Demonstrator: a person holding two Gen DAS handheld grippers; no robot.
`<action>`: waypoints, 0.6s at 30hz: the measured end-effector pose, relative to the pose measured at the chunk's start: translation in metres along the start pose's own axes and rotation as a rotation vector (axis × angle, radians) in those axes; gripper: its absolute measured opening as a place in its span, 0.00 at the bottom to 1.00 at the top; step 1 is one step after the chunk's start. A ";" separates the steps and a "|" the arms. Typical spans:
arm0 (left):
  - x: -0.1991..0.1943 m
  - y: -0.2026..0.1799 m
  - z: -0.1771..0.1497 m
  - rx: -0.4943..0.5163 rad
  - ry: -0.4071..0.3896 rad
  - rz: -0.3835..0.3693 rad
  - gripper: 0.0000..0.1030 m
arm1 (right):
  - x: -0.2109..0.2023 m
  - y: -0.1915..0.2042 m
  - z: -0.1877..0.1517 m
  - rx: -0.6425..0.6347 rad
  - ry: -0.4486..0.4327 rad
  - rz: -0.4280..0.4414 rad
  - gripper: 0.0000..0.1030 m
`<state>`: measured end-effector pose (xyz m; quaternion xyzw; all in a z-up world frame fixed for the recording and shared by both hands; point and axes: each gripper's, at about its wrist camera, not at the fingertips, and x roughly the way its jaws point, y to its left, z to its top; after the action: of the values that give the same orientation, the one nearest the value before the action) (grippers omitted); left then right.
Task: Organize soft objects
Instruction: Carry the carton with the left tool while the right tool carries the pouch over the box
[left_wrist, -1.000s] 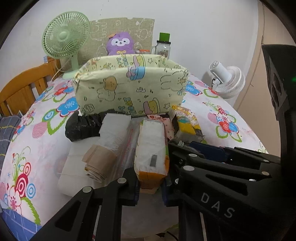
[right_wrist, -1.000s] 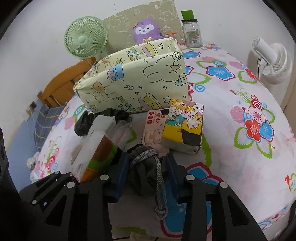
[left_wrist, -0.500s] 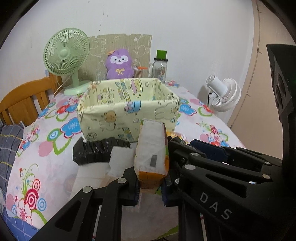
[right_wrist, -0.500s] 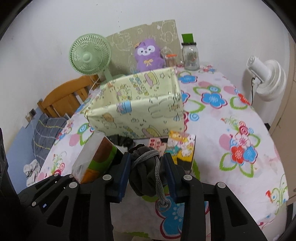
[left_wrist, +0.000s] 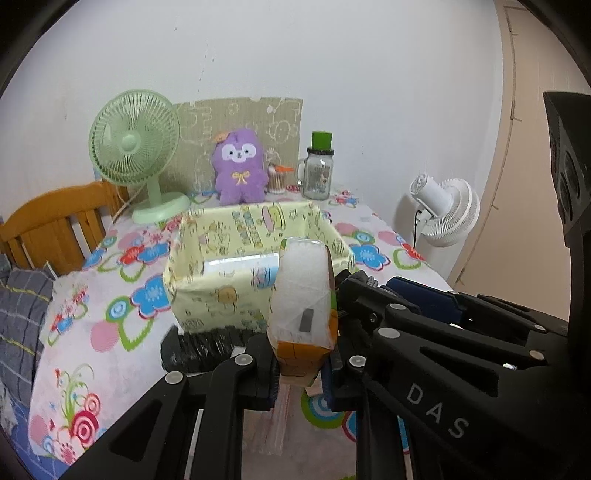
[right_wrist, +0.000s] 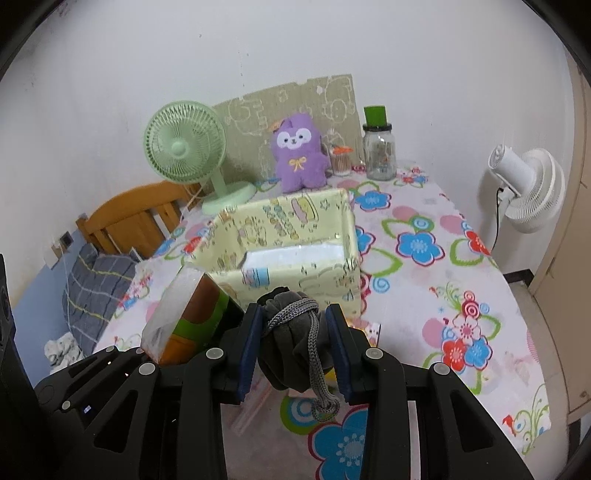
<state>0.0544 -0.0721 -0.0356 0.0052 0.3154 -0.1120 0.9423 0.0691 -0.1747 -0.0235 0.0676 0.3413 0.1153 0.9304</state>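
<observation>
Left wrist view: left tongs (left_wrist: 301, 369) clamped on one tissue pack (left_wrist: 301, 295), right tongs (right_wrist: 295, 354) on one grey pouch (right_wrist: 291, 347), one box (left_wrist: 221, 291), two fans.

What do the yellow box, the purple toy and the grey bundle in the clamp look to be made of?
Yellow box: probably cardboard or stiff fabric with a glossy printed cover; a white glare shows inside.
Purple toy: plush, fuzzy and matte.
Grey bundle: soft knit-like cloth with a braided cord, bunched between the right gripper fingers.

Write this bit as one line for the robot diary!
left gripper: shut on tissue pack | right gripper: shut on grey pouch | both held above table, in front of open box
</observation>
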 end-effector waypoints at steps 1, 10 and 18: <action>-0.001 -0.001 0.002 0.002 -0.005 0.002 0.15 | -0.001 0.000 0.003 -0.001 -0.007 0.001 0.37; -0.011 -0.001 0.027 0.005 -0.056 0.022 0.15 | -0.015 0.003 0.028 -0.022 -0.066 -0.017 0.37; -0.006 0.005 0.042 -0.006 -0.073 0.019 0.15 | -0.011 0.005 0.043 -0.035 -0.089 -0.032 0.37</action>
<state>0.0757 -0.0696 0.0009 0.0013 0.2809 -0.1021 0.9543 0.0884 -0.1749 0.0172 0.0510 0.2987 0.1031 0.9474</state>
